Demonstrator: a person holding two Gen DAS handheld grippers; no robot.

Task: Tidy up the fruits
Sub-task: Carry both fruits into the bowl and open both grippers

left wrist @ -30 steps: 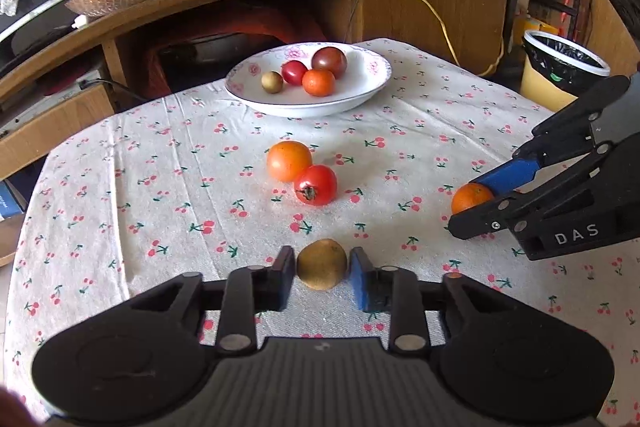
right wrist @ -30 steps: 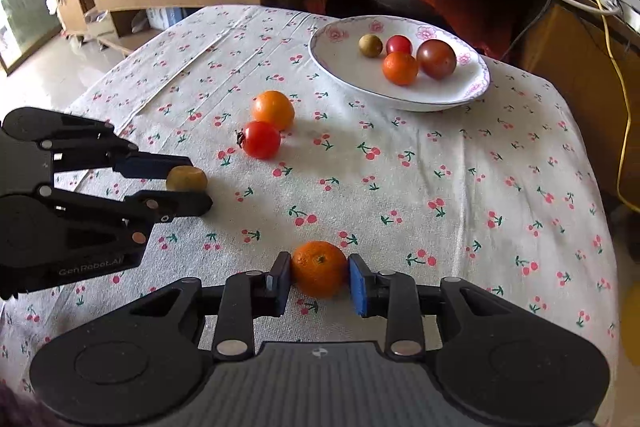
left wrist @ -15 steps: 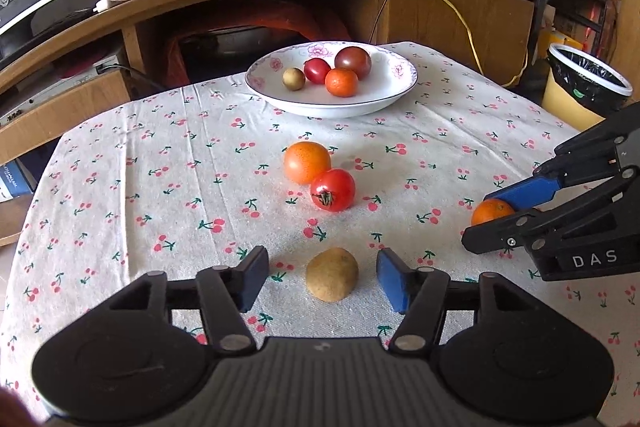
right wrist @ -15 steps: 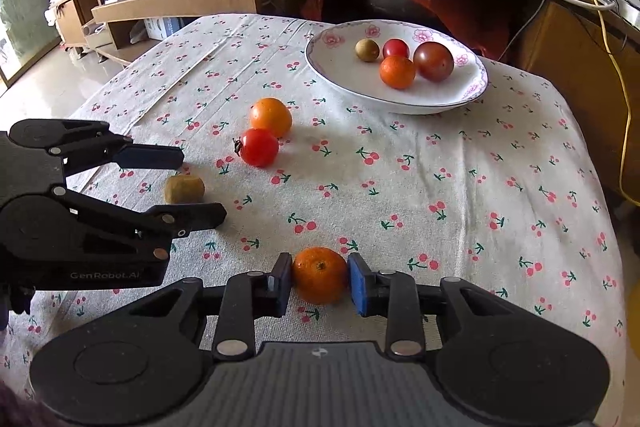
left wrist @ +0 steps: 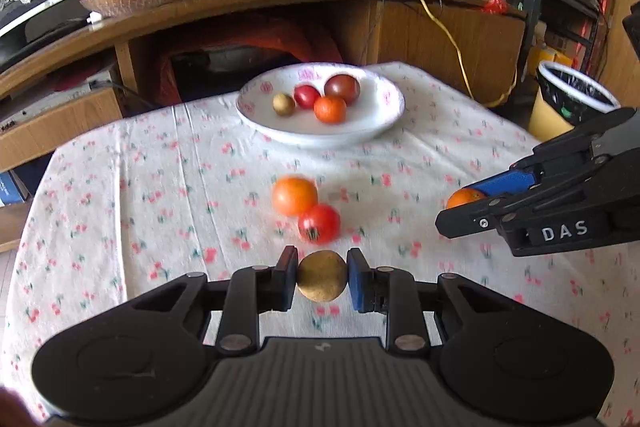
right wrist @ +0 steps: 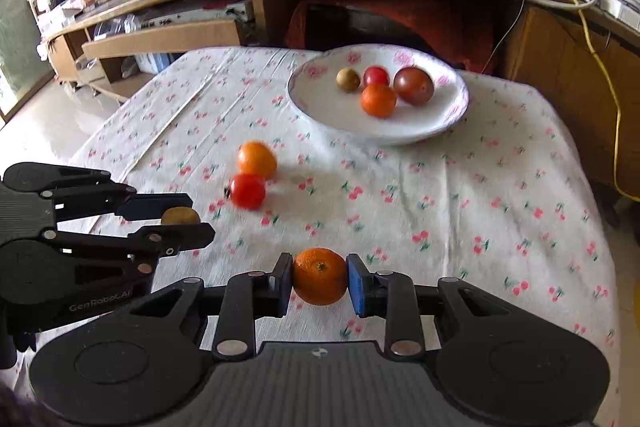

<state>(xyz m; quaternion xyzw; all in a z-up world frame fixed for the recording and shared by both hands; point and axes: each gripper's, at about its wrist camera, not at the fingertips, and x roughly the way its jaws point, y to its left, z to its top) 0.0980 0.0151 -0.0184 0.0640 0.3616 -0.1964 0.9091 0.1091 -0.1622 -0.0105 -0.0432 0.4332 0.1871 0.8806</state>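
At the bottom centre of each wrist view sits a held fruit: the left gripper (left wrist: 322, 277) is clamped on a small brown fruit (left wrist: 322, 275), the right gripper (right wrist: 319, 277) is clamped on a mandarin (right wrist: 320, 275). The white floral bowl (left wrist: 384, 125) lies straight ahead, upper centre of the left view, up and right of centre in the right view, across the cherry-print cloth (left wrist: 140, 187). Both grippers look about equally far from it. Between them and the bowl sit a loose orange fruit (left wrist: 295, 195) and red tomato (left wrist: 319, 223), touching, so the carry likely needs to go over them. Brown fruit: roundish, dull, rough skin, no clear long axis. Mandarin: glossy, dimpled, slightly flattened.
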